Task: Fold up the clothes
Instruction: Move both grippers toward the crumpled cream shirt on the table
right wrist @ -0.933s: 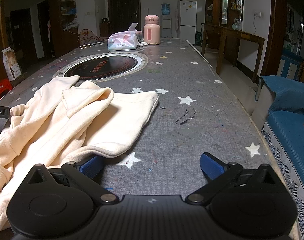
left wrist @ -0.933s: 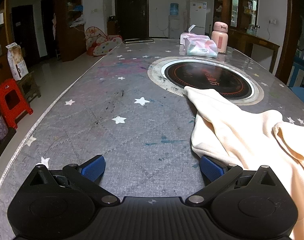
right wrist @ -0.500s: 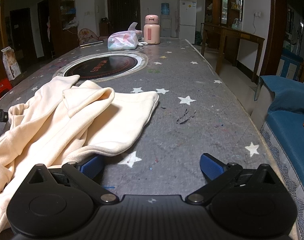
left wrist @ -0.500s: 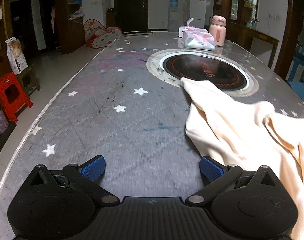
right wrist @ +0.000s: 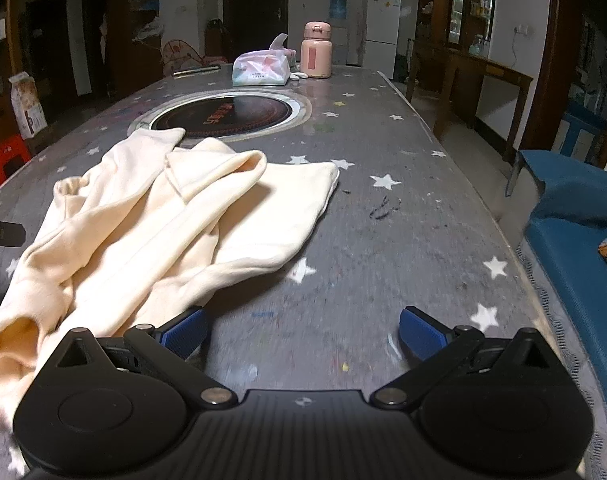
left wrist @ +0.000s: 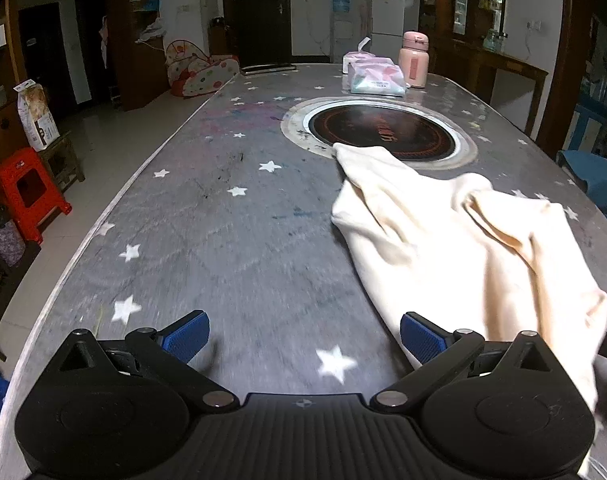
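A cream garment (left wrist: 455, 240) lies crumpled on the grey star-patterned table (left wrist: 231, 240); it also shows in the right wrist view (right wrist: 175, 220). My left gripper (left wrist: 303, 338) is open and empty, with the cloth's near edge beside its right finger (left wrist: 421, 338). My right gripper (right wrist: 303, 336) is open and empty, with the cloth's near edge beside its left finger (right wrist: 181, 334). One end of the garment reaches the round black cooktop (left wrist: 383, 132).
A tissue pack (left wrist: 377, 78) and a pink bottle (left wrist: 413, 60) stand at the table's far end. A red stool (left wrist: 27, 192) stands on the floor to the left. A blue sofa (right wrist: 575, 264) runs along the table's right side.
Both grippers have drawn back and risen, so the garment looks farther ahead. The cloth has shifted slightly. Both grippers stay open.
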Demonstrator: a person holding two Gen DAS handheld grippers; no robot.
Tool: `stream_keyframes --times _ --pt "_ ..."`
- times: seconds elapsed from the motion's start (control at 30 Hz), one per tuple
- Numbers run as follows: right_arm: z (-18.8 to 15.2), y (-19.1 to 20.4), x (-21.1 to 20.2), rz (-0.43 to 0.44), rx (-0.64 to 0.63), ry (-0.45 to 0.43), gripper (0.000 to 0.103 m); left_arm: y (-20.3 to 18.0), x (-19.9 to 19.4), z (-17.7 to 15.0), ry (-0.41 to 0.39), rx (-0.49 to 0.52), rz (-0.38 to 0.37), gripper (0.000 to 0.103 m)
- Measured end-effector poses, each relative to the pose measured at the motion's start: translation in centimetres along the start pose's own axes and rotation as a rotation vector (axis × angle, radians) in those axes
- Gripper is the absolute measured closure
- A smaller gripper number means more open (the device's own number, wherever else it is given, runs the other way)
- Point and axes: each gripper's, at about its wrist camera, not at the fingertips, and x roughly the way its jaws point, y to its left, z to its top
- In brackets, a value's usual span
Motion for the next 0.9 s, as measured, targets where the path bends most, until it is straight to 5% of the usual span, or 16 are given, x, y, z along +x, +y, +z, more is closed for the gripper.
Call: stream_keyframes --times 0.9 --pt "-2.5 3.9 -6.6 0.084 -0.034 -0.073 0.0 -2.1 -5.8 -3.4 0.015 0.037 -0.025 0.0"
